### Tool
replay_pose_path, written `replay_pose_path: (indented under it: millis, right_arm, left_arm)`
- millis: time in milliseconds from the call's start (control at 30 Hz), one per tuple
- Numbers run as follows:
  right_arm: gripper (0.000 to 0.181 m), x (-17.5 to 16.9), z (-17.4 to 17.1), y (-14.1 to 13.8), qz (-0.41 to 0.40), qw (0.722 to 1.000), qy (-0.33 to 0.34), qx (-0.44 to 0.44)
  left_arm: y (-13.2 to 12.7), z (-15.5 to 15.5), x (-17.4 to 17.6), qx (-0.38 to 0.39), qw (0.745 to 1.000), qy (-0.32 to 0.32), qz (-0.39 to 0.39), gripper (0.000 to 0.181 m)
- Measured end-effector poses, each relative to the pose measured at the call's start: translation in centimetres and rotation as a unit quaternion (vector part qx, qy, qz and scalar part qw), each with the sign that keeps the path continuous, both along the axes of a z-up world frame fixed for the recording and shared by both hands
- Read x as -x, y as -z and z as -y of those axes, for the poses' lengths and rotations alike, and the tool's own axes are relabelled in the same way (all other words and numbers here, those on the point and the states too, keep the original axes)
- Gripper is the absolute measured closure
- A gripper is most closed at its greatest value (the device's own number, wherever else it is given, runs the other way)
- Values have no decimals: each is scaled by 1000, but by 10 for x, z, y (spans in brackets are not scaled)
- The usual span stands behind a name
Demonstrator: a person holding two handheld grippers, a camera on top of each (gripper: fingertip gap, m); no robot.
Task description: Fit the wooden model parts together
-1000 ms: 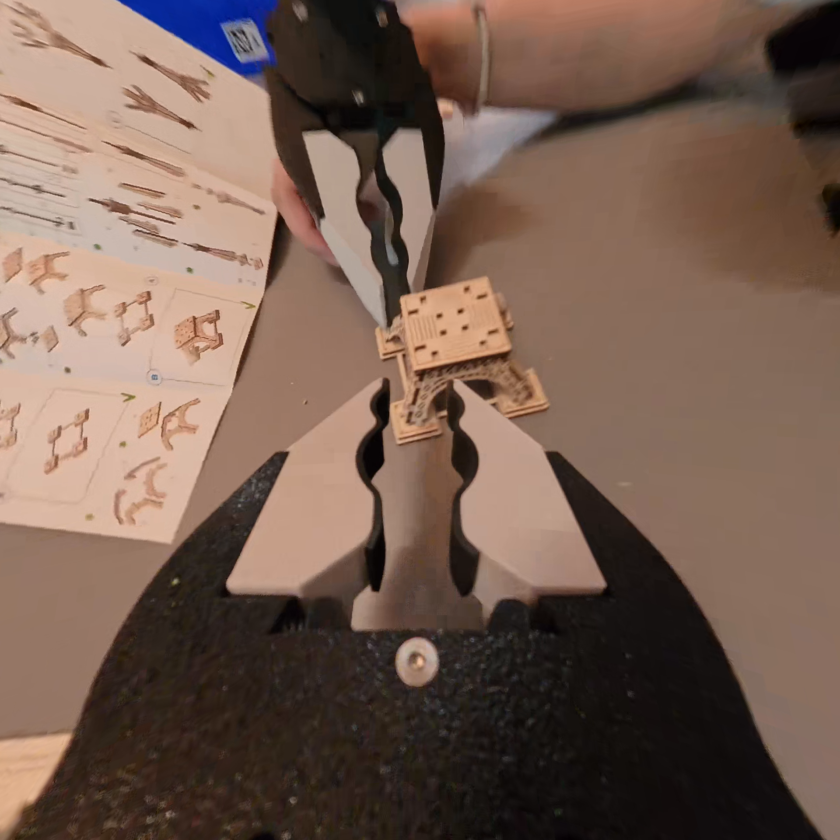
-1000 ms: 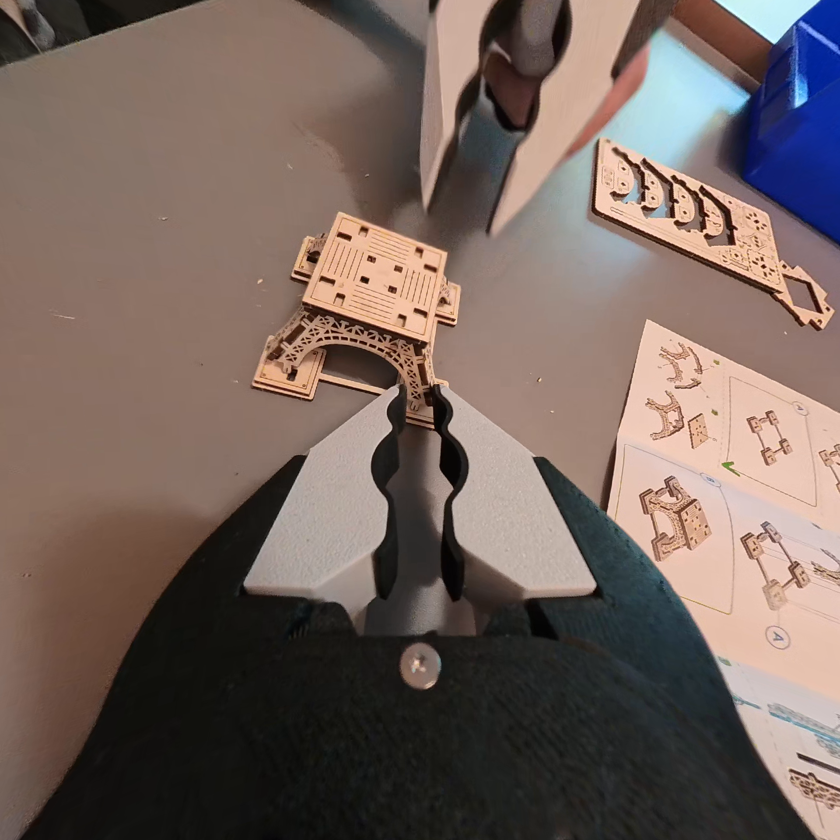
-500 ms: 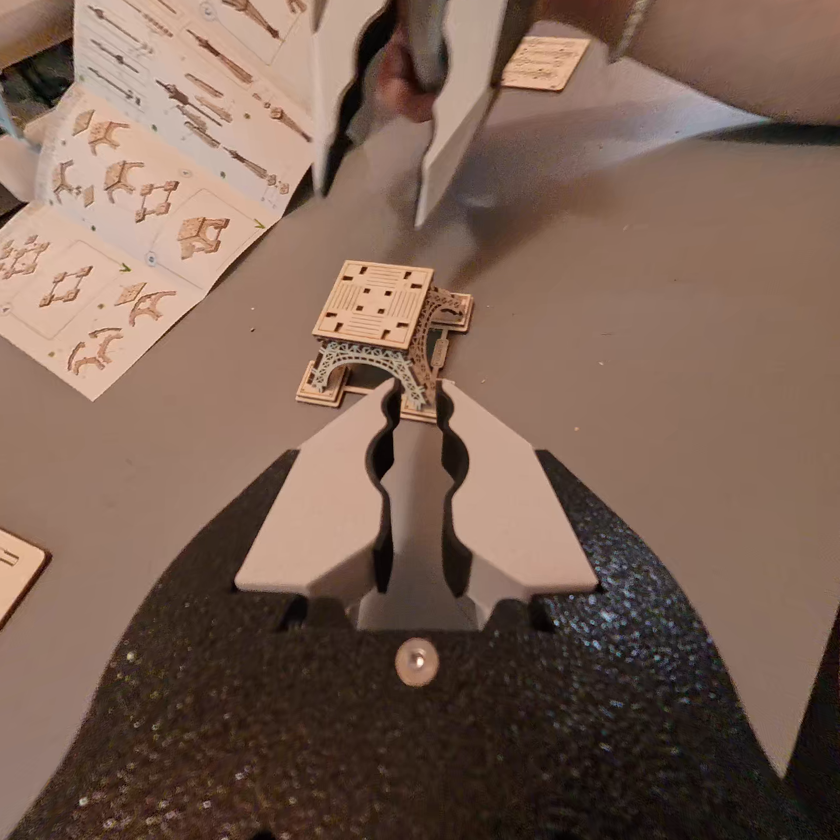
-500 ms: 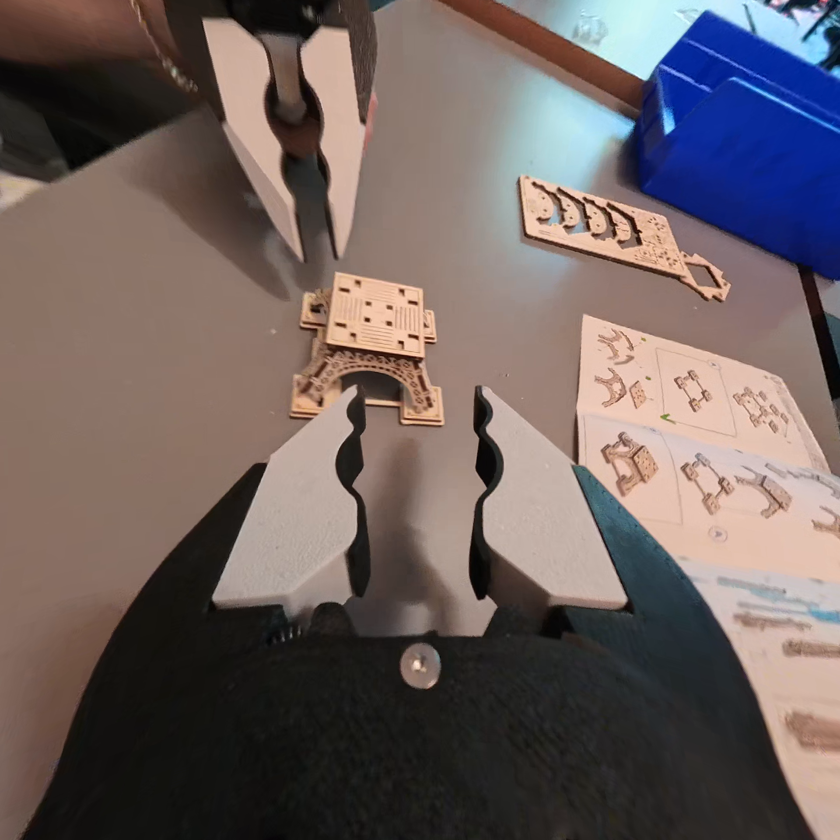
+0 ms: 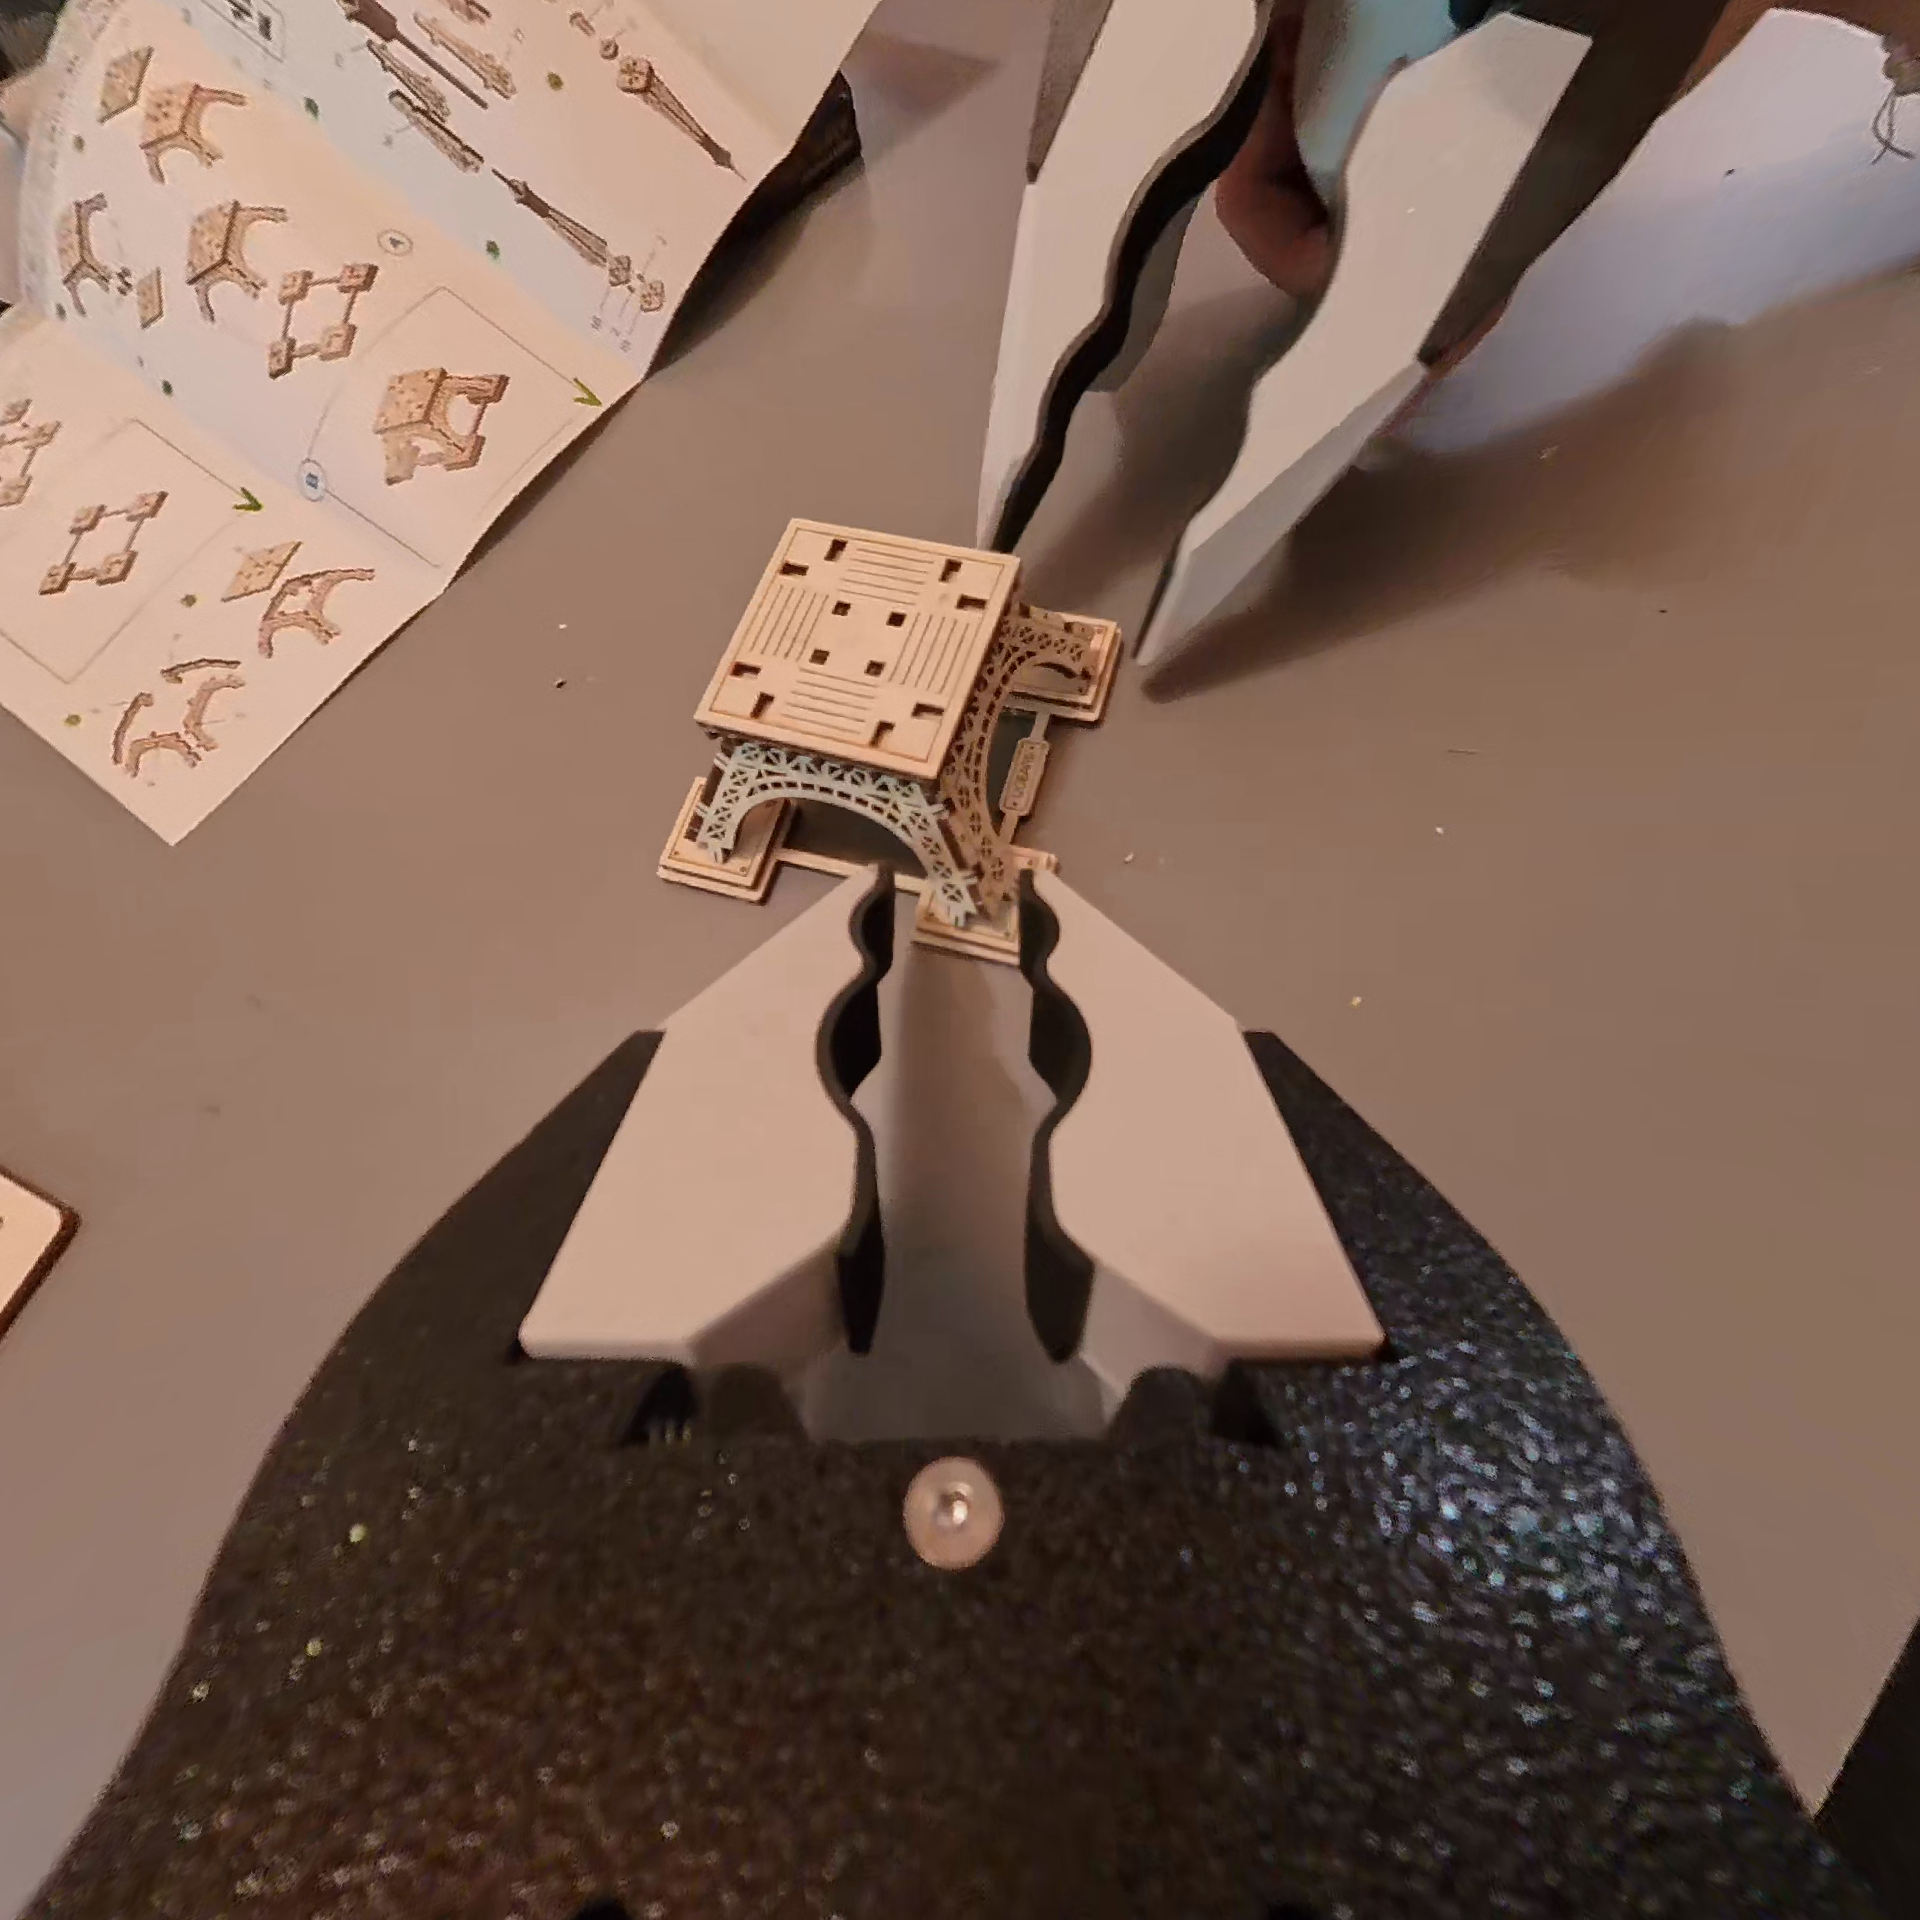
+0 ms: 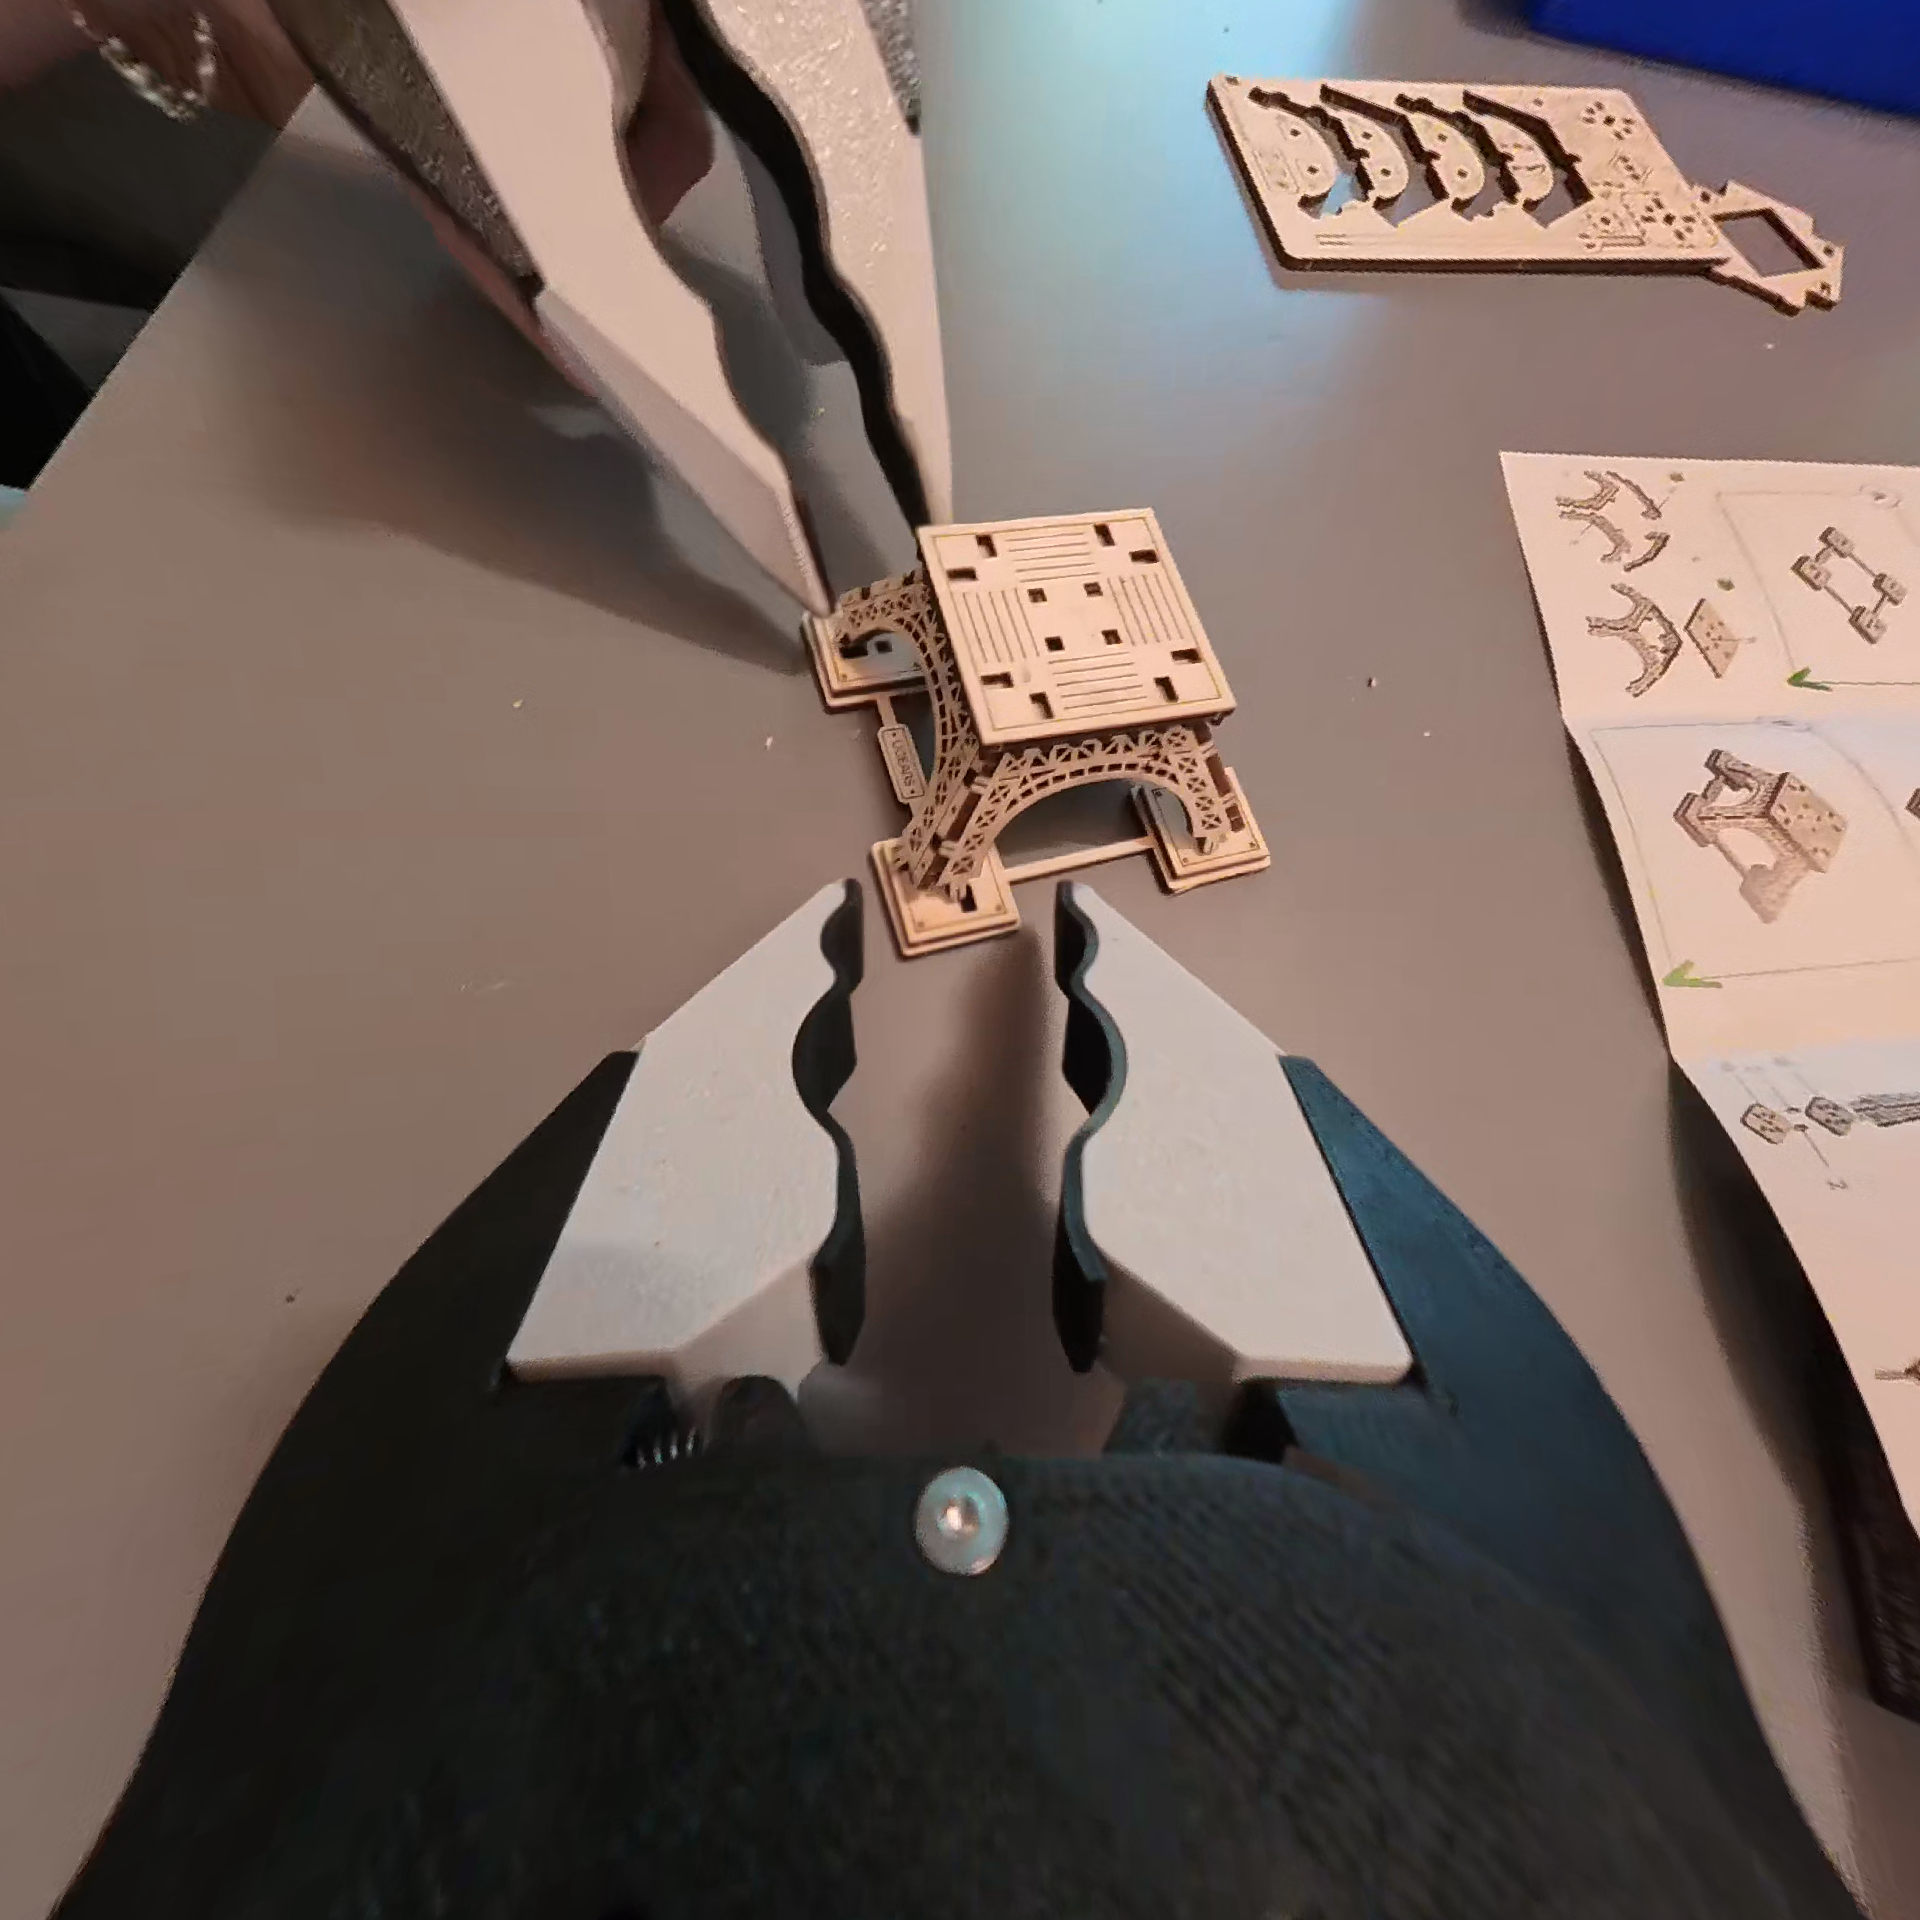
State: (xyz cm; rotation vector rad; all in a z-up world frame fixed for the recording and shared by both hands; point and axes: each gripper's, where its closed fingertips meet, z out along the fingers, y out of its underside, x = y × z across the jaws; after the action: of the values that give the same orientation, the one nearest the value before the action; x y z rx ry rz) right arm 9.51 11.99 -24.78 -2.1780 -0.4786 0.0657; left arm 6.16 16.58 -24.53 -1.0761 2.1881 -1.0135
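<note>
Grey matte tabletop [image 6: 364, 935], dusted with tiny wood crumbs, carries the whole job. Mid-table stands the wooden tower base [image 5: 883, 717], four lattice arch legs on square foot pads joined by thin strips, capped by a flat slotted platform [image 6: 1070, 623]. Left gripper [image 5: 954, 883] sits low at one corner foot pad, fingers slightly apart with the pad between the tips; whether they actually pinch it I cannot tell, looks unclamped. Right gripper [image 6: 956, 899] faces the diagonally opposite corner, fingers apart, empty, tips just short of the near foot pad [image 6: 951, 909]. Handling judgement: thin laser-cut ply, very light, stiff across the platform but brittle in the lattice and the connecting strips, so it would slide or tip at a nudge and could snap if squeezed across an arch. Best hold is probably the platform edges or a solid foot pad, with gentle closure, and any press-fit pushed straight down over the slots. Also on the table: a punched-out part sheet [image 6: 1538, 197] with arch-shaped cut-outs lying flat well away from the tower, a fold-out instruction leaflet [image 5: 312, 343] showing assembly drawings, and the corner of another wooden sheet [image 5: 26, 1257] at the frame edge. Containers: none clearly visible, only a sliver of something blue [image 6: 1766, 31] at the far table edge, contents unseen.
</note>
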Motion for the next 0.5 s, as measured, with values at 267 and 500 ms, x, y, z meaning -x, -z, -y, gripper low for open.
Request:
replay_pose_path:
  millis: [267, 500]
  right_arm:
    - [164, 0, -2, 5, -14, 1000, 16, 18]
    - [165, -3, -4, 4, -63, 997, 15, 27]
  left_arm:
    - [6, 2, -2, -8, 1000, 3, -17, 166]
    - [6, 0, -4, 0, 1000, -1, -24, 167]
